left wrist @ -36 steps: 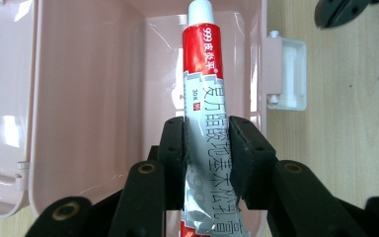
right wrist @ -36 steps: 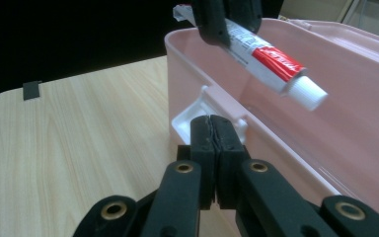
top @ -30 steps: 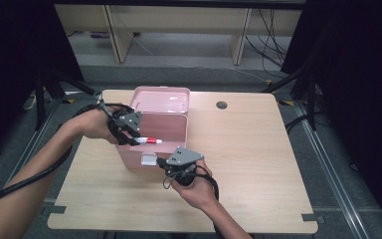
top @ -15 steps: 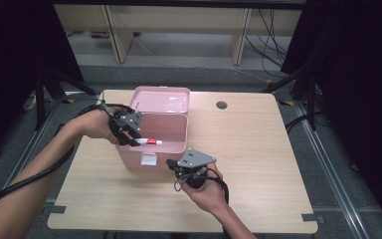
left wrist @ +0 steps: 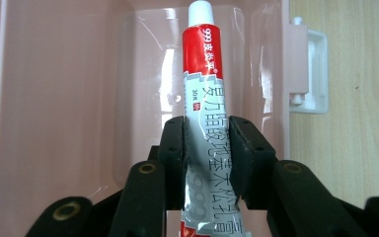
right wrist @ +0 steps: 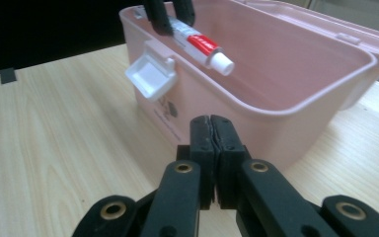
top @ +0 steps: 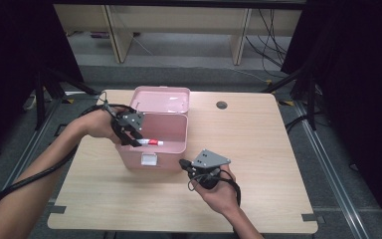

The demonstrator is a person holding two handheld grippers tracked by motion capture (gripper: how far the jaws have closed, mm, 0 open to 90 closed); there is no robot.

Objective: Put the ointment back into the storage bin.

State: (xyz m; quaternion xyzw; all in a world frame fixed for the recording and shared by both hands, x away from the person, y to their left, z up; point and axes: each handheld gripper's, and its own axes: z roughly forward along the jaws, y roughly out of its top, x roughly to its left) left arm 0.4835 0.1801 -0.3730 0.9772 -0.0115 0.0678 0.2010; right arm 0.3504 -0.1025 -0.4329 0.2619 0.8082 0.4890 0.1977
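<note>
Over the pink box (top: 171,146), left gripper (top: 132,130) clamps the ointment tube (left wrist: 208,123); right gripper (right wrist: 212,129) is clenched empty.

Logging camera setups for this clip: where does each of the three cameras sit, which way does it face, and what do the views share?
High view: above the person's side, looking forward and down on the table; forearms, left gripper, right gripper enter from below.
Left gripper view: rides the left gripper, looking down into the pink box; its jaws clamp the ointment tube.
Right gripper view: rides the right gripper, low over the table, facing the box's latch; its jaws are shut, empty.
Shared: all three show box and tube.
</note>
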